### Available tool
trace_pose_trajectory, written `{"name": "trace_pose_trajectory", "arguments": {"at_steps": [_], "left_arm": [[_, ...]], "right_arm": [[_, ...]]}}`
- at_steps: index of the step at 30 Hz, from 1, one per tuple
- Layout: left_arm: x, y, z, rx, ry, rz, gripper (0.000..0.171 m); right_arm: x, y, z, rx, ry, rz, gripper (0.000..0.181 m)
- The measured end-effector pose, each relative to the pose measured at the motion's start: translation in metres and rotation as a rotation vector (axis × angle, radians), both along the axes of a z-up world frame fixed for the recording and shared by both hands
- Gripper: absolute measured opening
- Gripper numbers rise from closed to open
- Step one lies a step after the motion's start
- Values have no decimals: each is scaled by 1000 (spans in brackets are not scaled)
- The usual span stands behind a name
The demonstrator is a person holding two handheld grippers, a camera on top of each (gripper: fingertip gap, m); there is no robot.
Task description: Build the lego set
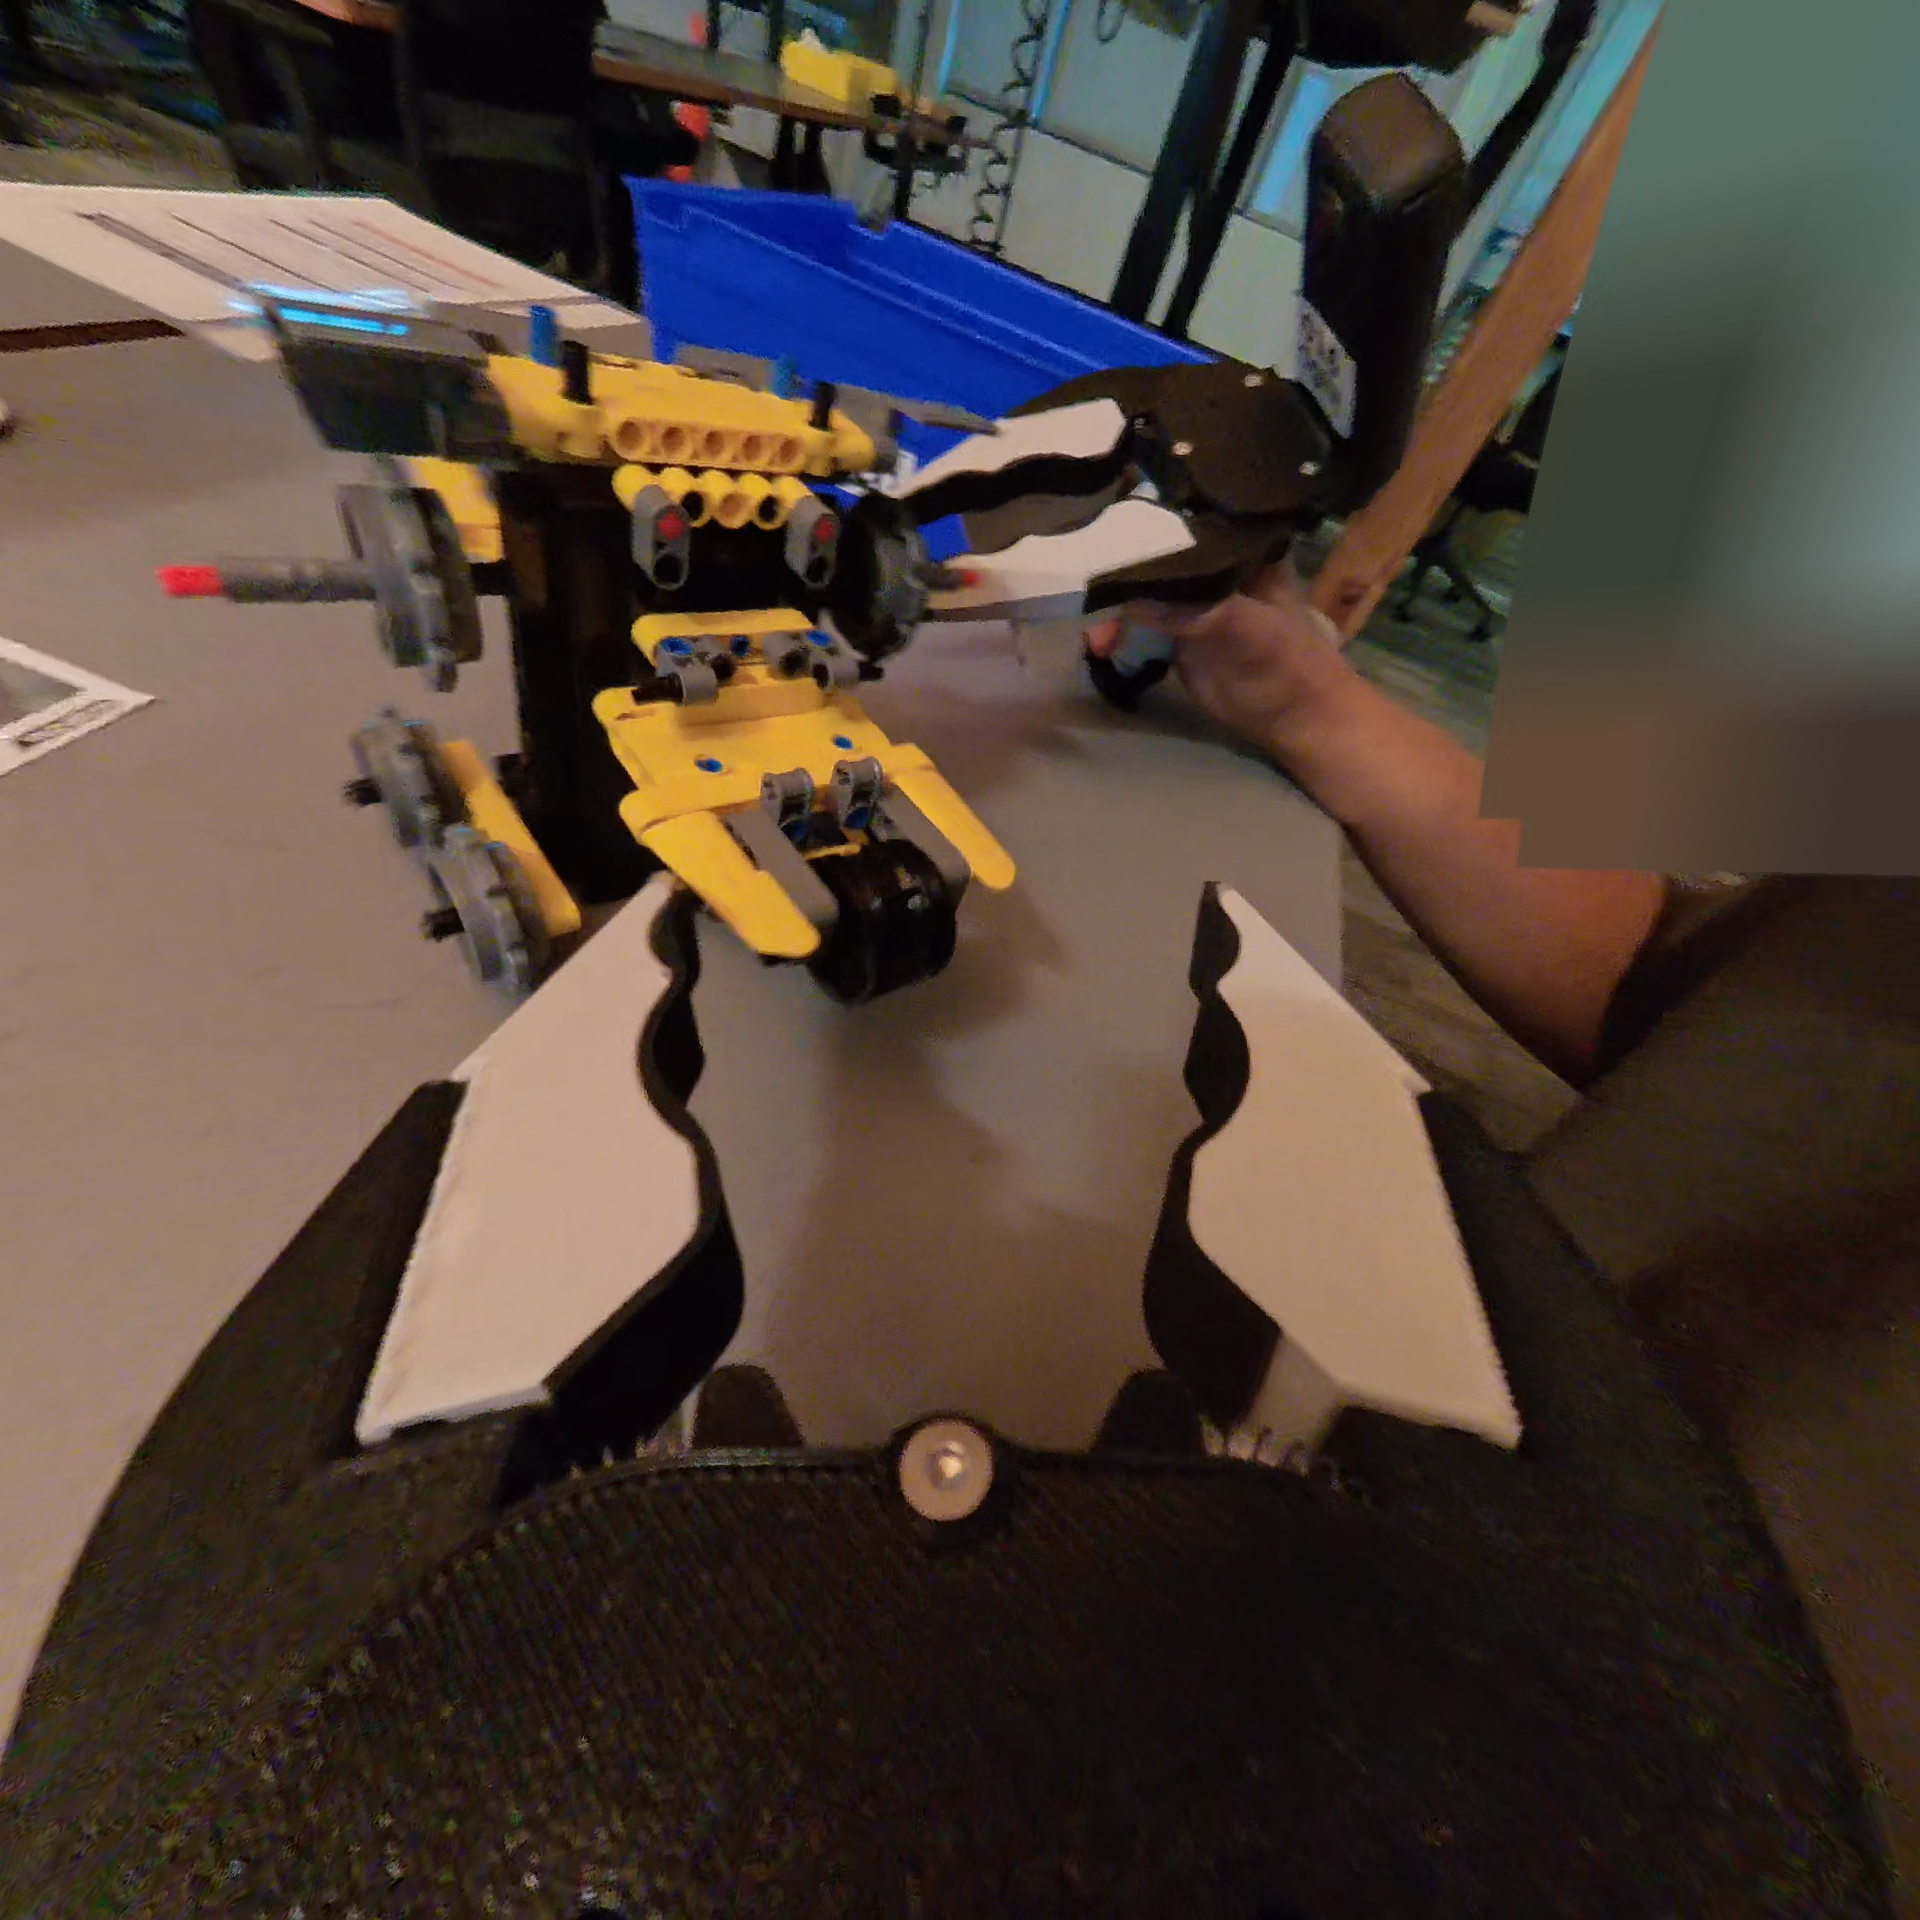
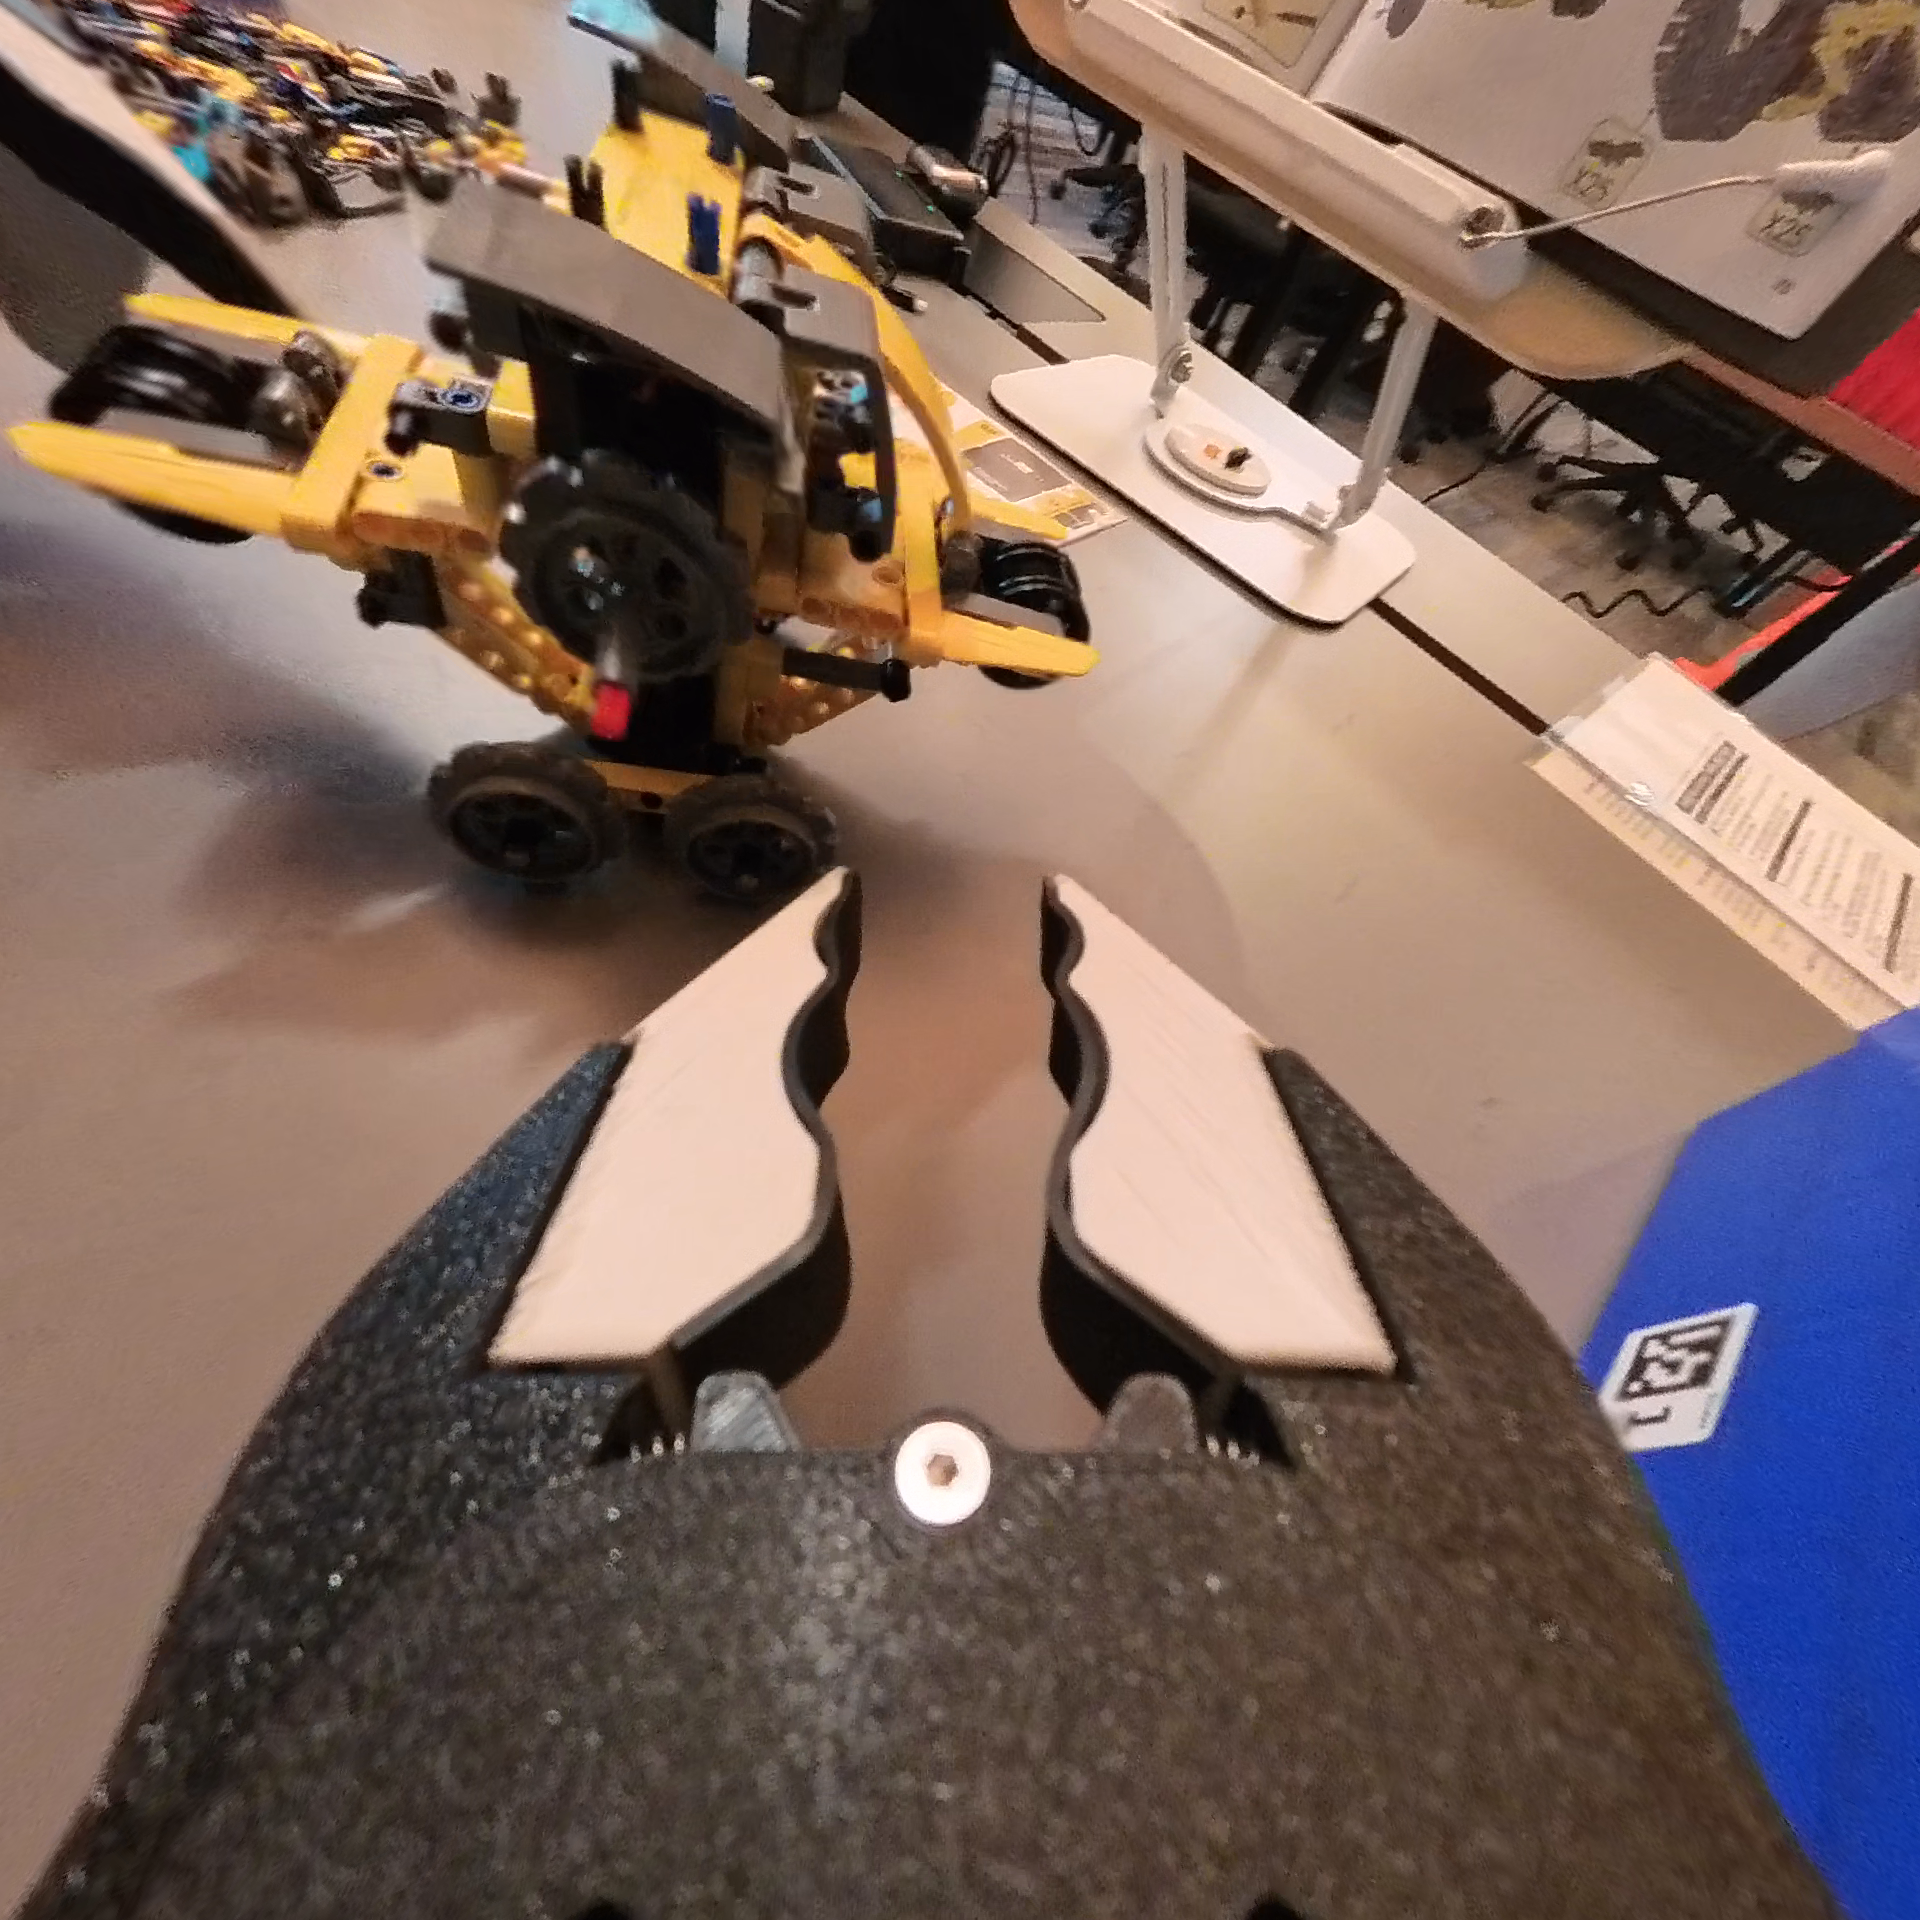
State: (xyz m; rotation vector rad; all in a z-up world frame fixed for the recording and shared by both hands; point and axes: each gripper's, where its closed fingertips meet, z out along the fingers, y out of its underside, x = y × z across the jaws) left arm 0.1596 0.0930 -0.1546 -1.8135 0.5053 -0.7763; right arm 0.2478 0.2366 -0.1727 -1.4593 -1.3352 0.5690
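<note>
A yellow and black brick-built vehicle model (image 1: 727, 644) stands tilted up on the grey table (image 1: 156, 987), with grey wheels on its side and a red-tipped axle (image 1: 192, 580) sticking out. My left gripper (image 1: 940, 904) is wide open and empty, its tips just short of the model's yellow front claw (image 1: 821, 831). My right gripper (image 2: 948, 888) is open with a narrower gap and empty, a short way from the model (image 2: 623, 499) and its two lower wheels (image 2: 634, 826). In the left wrist view it (image 1: 920, 551) reaches in beside the model's right-hand wheel.
A blue bin (image 1: 883, 301) stands behind the model and shows at the right (image 2: 1766, 1507). A white stand (image 2: 1205, 468) holds an open booklet. Loose parts (image 2: 260, 104) lie at the far left, and printed sheets (image 2: 1766, 862) (image 1: 312, 249). A person's forearm (image 1: 1455, 831) rests at the right. About 20 cm separates my left fingertips from my right.
</note>
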Motion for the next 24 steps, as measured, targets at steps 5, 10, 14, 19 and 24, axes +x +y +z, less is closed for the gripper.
{"name": "trace_pose_trajectory", "arguments": {"at_steps": [5,10,14,19,24], "left_arm": [[50,-12,6,-22,-84,-146,87],[99,-8,7,65,8,-185,112],[99,-24,19,194,112,-121,107],[46,-40,28,251,182,42,103],[-7,-39,46,255,165,140,102]], "right_arm": [[11,-9,24,65,130,-83,34],[44,-21,65,187,364,-231,32],[44,-40,77,107,489,-148,38],[22,-50,62,17,435,-63,61],[18,-46,55,16,396,-94,68]]}}
